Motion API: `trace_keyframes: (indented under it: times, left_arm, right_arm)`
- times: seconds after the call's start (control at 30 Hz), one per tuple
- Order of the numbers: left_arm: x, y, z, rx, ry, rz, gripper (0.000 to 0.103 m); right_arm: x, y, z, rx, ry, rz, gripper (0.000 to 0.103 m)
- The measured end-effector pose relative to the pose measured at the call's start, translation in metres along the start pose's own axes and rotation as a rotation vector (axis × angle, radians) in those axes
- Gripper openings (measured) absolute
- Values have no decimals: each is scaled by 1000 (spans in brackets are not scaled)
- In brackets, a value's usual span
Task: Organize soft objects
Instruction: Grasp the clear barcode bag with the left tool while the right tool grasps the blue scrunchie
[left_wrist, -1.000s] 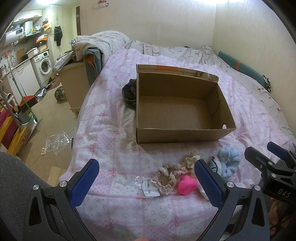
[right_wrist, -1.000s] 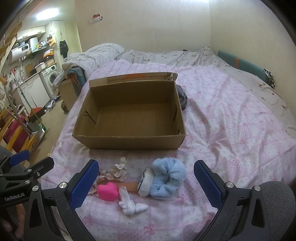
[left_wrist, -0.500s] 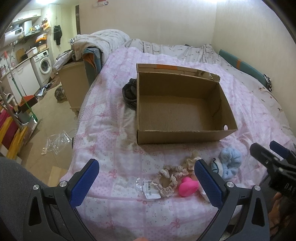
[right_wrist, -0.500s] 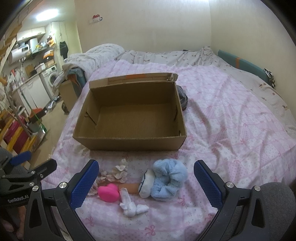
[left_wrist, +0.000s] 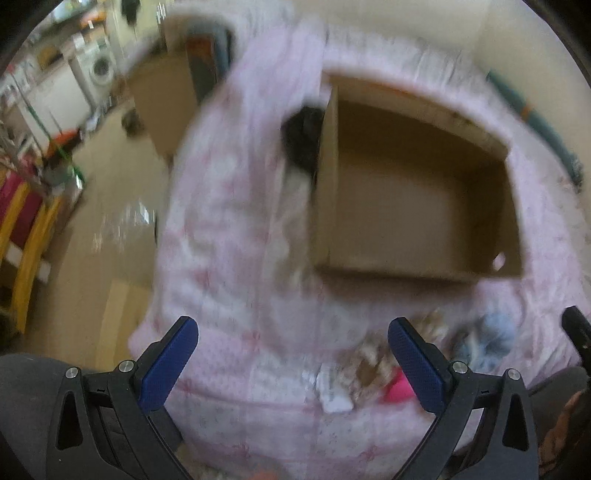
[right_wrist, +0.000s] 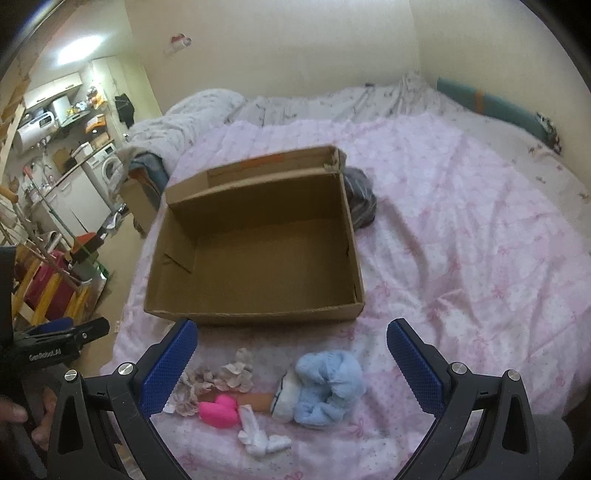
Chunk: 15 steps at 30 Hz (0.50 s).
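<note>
Hovering over the bed (right_wrist: 461, 229), both claws spread and empty. Right claw (right_wrist: 291, 363) points down at the soft pile: blue scrunchie (right_wrist: 328, 384) between its fingers, pink heart (right_wrist: 218, 405) by the left one. Box (right_wrist: 255, 254) just beyond. Left claw (left_wrist: 291, 354) view is blurred, so it's moving fast; risk: snagging quilt or grabbing several items.

Each gripper, the left gripper (left_wrist: 293, 341) and the right gripper (right_wrist: 291, 345), is built of black angular plastic arms with triangular cut-outs and silver screws, tipped by textured blue pads (right_wrist: 168, 365); white "GenRobot.AI" lettering is seen on the left one's body
</note>
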<state>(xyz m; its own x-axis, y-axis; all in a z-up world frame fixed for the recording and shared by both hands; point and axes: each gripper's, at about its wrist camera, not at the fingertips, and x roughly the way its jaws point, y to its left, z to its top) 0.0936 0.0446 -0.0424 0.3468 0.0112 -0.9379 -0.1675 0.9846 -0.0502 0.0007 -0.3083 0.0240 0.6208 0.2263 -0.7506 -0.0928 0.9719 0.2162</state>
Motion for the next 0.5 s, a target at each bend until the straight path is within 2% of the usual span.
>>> trace_keyframes:
  times: [0.07, 0.17, 0.23, 0.3, 0.33, 0.37, 0.43, 0.5]
  left_arm:
    - [22, 3, -3, -28, 85, -40, 103]
    - [55, 6, -14, -23, 176, 1, 101]
    - [70, 8, -20, -25, 220, 8, 89]
    - [90, 13, -28, -61, 294, -17, 68]
    - [98, 14, -31, -77, 328, -36, 66]
    - [103, 14, -33, -78, 346, -40, 66]
    - [105, 9, -34, -49, 334, -28, 66]
    - [106, 3, -36, -39, 341, -74, 66]
  right_arm:
    - [12, -5, -3, 21, 47, 3, 103]
    - [26, -14, -10, 64, 93, 2, 103]
    - [30, -15, -12, 88, 101, 18, 103]
    - [31, -15, -13, 91, 97, 18, 103]
    - [32, -15, -13, 90, 100, 18, 103]
    - [33, -15, -14, 90, 104, 21, 103]
    - [36, -15, -14, 93, 111, 26, 103]
    - [38, -14, -14, 95, 117, 23, 103]
